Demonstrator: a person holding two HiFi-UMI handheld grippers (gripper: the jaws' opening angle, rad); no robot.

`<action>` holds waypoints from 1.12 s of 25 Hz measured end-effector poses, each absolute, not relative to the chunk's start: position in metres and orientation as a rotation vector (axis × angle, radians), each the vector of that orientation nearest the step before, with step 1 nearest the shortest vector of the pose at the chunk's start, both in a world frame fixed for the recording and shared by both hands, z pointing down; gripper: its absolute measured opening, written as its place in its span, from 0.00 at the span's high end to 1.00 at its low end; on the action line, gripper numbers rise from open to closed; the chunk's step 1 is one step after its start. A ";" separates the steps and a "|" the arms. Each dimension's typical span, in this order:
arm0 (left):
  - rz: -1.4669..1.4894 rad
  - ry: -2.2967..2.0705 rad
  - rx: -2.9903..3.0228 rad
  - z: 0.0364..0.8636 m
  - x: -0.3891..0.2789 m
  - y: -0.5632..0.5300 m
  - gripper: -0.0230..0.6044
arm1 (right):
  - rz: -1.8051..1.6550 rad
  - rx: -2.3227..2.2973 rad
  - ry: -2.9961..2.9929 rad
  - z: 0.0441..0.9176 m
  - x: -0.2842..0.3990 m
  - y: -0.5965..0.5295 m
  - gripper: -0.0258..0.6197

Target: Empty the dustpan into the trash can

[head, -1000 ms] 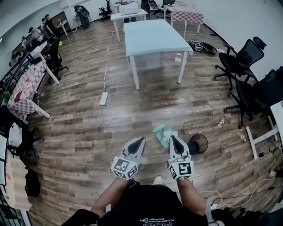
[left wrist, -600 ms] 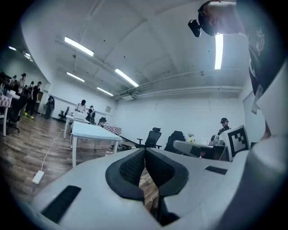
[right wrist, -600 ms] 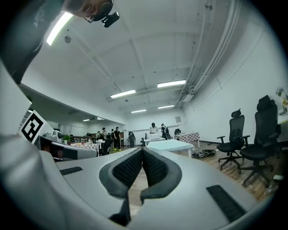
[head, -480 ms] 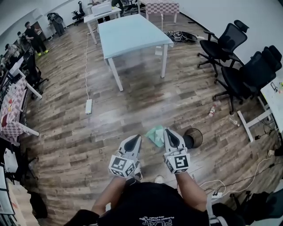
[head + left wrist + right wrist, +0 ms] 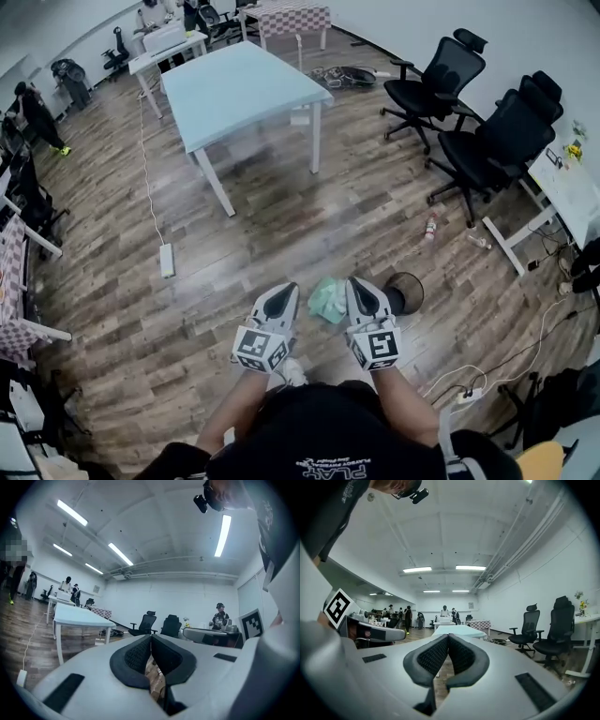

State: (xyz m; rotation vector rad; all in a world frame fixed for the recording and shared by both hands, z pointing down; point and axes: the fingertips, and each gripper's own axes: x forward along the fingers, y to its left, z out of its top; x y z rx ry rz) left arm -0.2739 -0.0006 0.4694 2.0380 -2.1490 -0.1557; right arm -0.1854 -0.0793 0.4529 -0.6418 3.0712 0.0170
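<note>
A green dustpan (image 5: 327,298) lies on the wooden floor, seen in the head view between my two grippers and just beyond their tips. A round black trash can (image 5: 404,292) stands on the floor right of it, next to my right gripper (image 5: 364,295). My left gripper (image 5: 281,302) is held level beside it, about a hand's width to the left. Both grippers are shut with nothing between the pads, as the left gripper view (image 5: 151,637) and the right gripper view (image 5: 449,637) show. Neither touches the dustpan.
A light blue table (image 5: 239,84) stands ahead on the left. Two black office chairs (image 5: 497,141) are at the right, with a white desk leg (image 5: 511,246) near them. A bottle (image 5: 431,226) and a power strip (image 5: 167,260) lie on the floor. Cables (image 5: 469,389) run at the lower right.
The view has swung right: the table slid left and the chairs came further in. Both grippers stayed shut and empty, side by side, with the dustpan and trash can just ahead.
</note>
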 end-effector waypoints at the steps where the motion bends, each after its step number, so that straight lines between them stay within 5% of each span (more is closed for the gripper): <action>1: -0.168 -2.132 2.051 0.470 -0.276 -0.007 0.93 | 0.024 -0.664 3.070 0.454 -0.187 -0.081 0.92; 28: 0.325 -1.813 2.015 0.621 -0.268 -0.114 0.92 | -0.115 -0.972 3.134 0.547 -0.174 -0.159 0.92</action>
